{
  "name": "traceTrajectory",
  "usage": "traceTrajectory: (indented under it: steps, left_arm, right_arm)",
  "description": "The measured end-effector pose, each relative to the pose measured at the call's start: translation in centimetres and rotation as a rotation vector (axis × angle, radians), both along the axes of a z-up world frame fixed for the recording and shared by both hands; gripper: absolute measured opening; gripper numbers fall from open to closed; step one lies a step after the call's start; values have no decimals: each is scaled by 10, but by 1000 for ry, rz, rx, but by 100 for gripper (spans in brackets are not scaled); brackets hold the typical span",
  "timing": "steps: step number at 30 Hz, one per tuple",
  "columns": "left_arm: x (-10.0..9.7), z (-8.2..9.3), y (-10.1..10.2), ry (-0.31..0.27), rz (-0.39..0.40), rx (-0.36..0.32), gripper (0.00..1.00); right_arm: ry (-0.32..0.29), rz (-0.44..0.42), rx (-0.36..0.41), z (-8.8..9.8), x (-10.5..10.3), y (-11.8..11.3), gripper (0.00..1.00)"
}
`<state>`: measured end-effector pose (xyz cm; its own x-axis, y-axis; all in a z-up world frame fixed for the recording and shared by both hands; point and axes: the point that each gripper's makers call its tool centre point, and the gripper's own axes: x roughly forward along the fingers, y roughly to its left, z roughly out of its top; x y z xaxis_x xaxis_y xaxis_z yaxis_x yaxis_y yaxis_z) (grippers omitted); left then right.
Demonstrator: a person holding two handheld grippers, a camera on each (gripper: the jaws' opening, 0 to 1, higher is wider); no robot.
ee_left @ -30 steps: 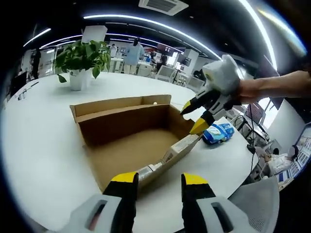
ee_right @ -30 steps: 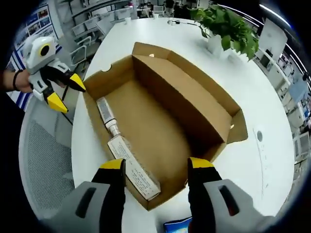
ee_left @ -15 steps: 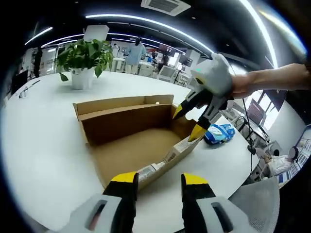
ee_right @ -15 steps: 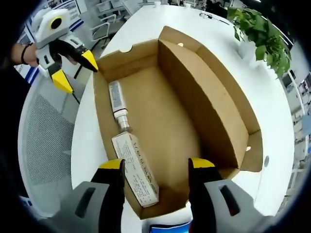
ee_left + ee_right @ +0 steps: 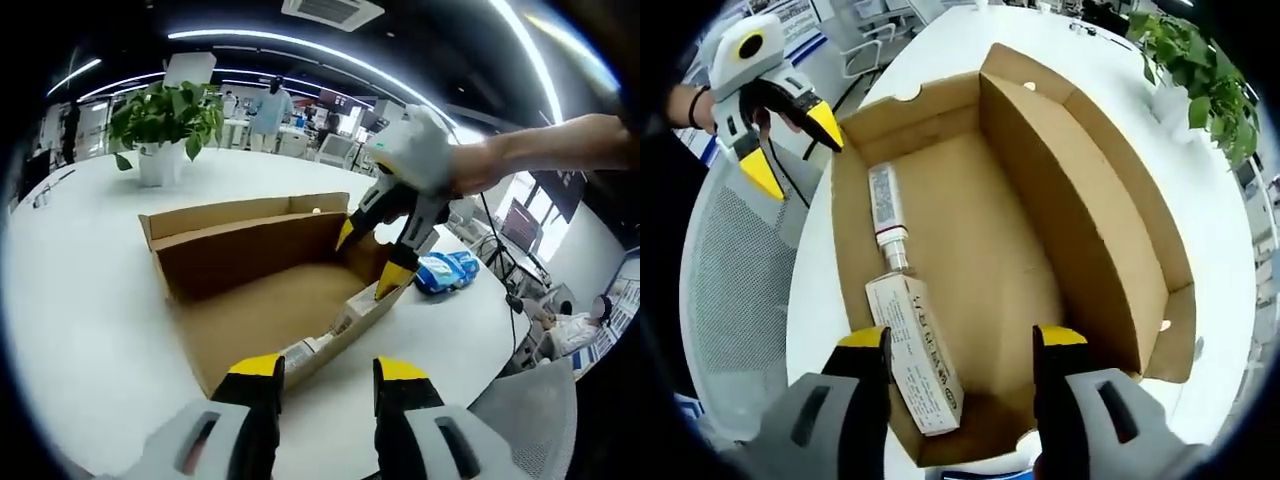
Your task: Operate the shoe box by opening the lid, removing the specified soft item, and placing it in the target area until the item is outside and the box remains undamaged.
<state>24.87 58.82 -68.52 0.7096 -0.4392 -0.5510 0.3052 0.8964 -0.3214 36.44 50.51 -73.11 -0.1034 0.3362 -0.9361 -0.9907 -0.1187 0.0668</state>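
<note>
Inside the open shoe box (image 5: 980,240), the white tube (image 5: 885,215) and carton (image 5: 915,350) lie just beyond the right gripper (image 5: 962,340). Both it and the left gripper (image 5: 325,368) gape wide, holding nothing.

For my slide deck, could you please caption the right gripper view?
Open right gripper poised over an open brown cardboard shoe box holding a white tube and carton.

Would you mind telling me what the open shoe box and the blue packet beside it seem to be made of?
The shoe box looks like plain brown cardboard, matte: uncoated tan faces, folded flaps and thin raw edges. The blue packet on the table appears to be soft plastic film, somewhat glossy and crumpled with white print, though it is too small to be sure.
</note>
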Motion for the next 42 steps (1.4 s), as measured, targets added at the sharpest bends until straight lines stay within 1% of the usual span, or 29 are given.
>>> traceTrajectory:
  steps: [2,5,7,11,12,13,16,19,21,26,28,30,33,34,38,40,42]
  left_arm:
    - [0,1,-1,-1,0,-1,36]
    - [0,0,0,-3,-2,3,36]
    - [0,0,0,-2,-2,3,36]
    - [0,0,0,-3,-3,3,36]
    - [0,0,0,-3,-3,3,36]
    - [0,0,0,-3,-1,2,36]
    - [0,-1,0,-2,0,-1,36]
    - [-1,-1,-1,-1,-4,-2,36]
    - [-1,-1,-1,-1,-4,-4,36]
    - [-3,0,-1,-1,-7,-1,36]
    - [-3,-1,-1,0,-8,0,36]
    - [-4,-1,0,0,-7,0,36]
    - [-4,0,0,-3,-8,3,36]
    - [-5,0,0,-3,-9,4,36]
    - [-5,1,0,-5,-10,3,35]
    - [-4,1,0,-7,-11,2,35]
    - [-4,2,-1,-9,-11,0,35]
  right_arm:
    - [-10,-9,1,1,3,-2,52]
    - [-42,-16,1,2,10,-5,52]
    - [-49,-21,-1,3,12,-6,51]
    - [-55,-3,-6,4,8,-5,49]
    - [-62,14,-1,6,6,-3,48]
    - [-57,17,4,7,4,-2,49]
    - [-16,29,23,9,-7,6,51]
    - [-20,79,-2,4,-14,7,52]
    - [-27,95,-10,1,-16,9,48]
    - [-49,130,-39,-7,-17,12,45]
    - [-61,143,-65,-14,-17,10,43]
    - [-66,140,-80,-18,-17,10,40]
    - [-103,143,-134,-24,-13,3,38]
    - [-110,146,-141,-26,-12,2,37]
    - [-123,148,-177,-32,-12,-5,31]
    - [-122,121,-184,-34,-12,-8,29]
    - [-107,75,-178,-36,-12,-10,25]
